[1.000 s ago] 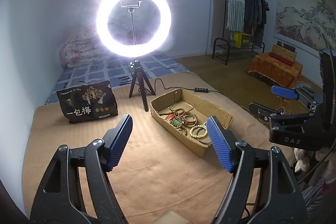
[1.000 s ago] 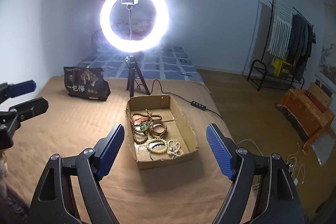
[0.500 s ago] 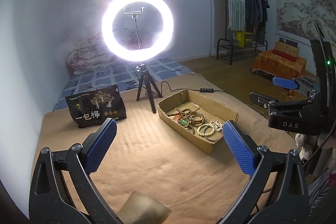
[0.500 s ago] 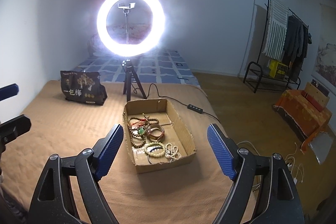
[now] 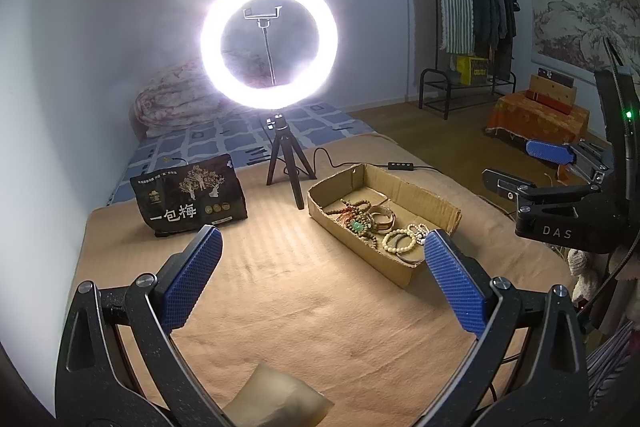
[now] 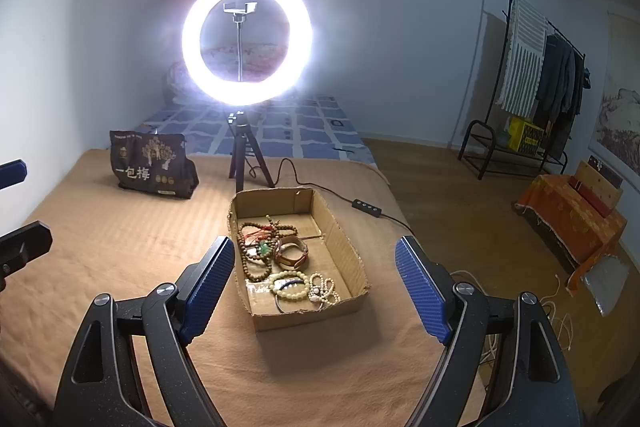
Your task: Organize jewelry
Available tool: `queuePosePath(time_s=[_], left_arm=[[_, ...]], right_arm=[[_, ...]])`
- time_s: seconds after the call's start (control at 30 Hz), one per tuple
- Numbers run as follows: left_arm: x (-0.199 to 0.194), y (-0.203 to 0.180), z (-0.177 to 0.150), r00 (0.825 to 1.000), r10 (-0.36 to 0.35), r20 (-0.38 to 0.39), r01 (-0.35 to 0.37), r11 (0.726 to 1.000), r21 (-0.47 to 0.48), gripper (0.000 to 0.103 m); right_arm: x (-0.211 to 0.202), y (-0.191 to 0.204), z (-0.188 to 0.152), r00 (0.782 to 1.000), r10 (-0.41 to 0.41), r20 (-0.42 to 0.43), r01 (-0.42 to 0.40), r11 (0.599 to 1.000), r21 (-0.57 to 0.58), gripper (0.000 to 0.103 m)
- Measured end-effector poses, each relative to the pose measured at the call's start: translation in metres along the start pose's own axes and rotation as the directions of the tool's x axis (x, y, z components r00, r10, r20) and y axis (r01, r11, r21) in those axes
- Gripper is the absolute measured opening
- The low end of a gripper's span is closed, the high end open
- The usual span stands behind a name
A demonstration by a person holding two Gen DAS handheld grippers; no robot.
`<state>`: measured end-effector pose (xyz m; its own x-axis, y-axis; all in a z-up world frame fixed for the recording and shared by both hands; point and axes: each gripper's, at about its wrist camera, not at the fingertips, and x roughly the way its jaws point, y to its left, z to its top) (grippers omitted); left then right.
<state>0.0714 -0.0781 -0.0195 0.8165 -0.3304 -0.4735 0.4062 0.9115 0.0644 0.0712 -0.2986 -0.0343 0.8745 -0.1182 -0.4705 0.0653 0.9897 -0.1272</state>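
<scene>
Plainly both tongs (image 5: 322, 281) (image 6: 314, 289) gape empty; tangled jewelry (image 6: 280, 259) blurs inside the box (image 6: 344, 247).

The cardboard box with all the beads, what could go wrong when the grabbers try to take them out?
In the cardboard box, the brown bead strands lie tangled over the bangle, so lifting one may drag others. The light box might slide on the tan blanket. The ring light's cable runs close behind it.

Beads (image 6: 276, 255) in box (image 6: 340, 239); bag (image 6: 152, 167) left (lamp (image 6: 244, 39) behind).
</scene>
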Motion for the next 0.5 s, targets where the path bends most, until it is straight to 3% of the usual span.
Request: queuePosePath(time_s=[0.5], left_arm=[[-0.0010,0.0007,-0.0001,1.000,-0.001,0.001,0.001,1.000,-0.004,0.103]], right_arm=[[0.0013,-0.0035,-0.0018,1.000,-0.001,-0.004,0.001,1.000,0.002,0.083]])
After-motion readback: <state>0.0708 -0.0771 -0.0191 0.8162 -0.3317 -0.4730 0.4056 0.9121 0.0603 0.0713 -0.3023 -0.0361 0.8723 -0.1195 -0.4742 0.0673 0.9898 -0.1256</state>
